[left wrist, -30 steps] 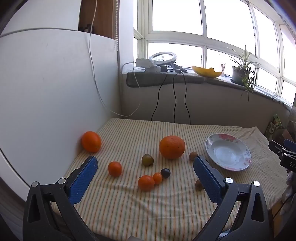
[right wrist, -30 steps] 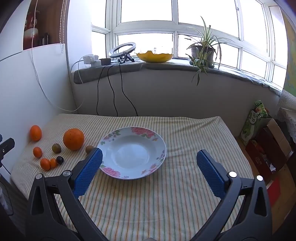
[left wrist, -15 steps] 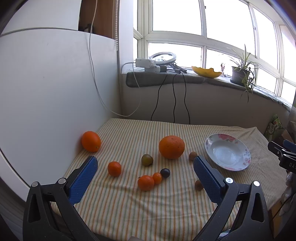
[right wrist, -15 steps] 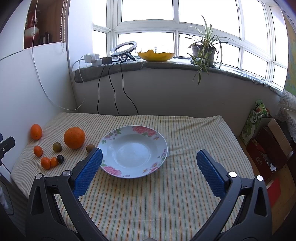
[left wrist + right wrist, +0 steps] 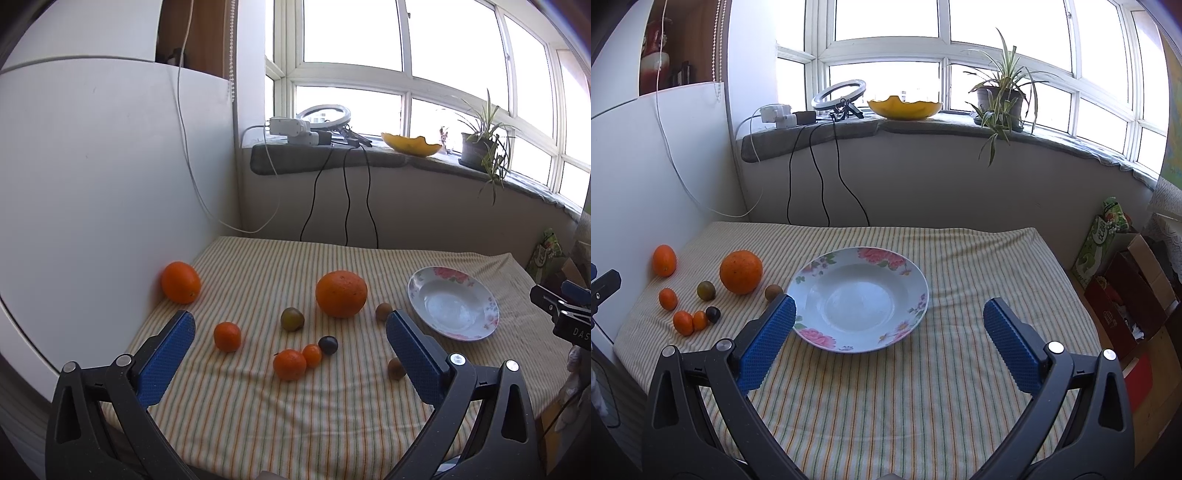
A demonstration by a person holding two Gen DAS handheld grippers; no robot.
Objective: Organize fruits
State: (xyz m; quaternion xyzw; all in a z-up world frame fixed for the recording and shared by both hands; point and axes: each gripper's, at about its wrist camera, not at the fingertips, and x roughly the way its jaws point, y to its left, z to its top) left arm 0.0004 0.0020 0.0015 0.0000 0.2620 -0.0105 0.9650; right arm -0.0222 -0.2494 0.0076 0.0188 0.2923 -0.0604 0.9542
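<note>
Fruits: big orange (image 5: 341, 294), smaller oranges and dark little ones scattered on the striped cloth (image 5: 258, 398), left of the plate.
Plate (image 5: 857, 299): bare, floral rim.
Left gripper (image 5: 290, 334): jaws wide apart, holding nothing.
Right gripper (image 5: 889, 319): likewise spread, over the plate.

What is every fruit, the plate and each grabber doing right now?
plate: empty, flat on the cloth.
big orange: on the cloth, untouched.
orange by the wall: on the cloth, at the white panel.
small fruits: loose on the cloth, none on the plate.
left gripper: open, holding nothing.
right gripper: open, holding nothing.
</note>
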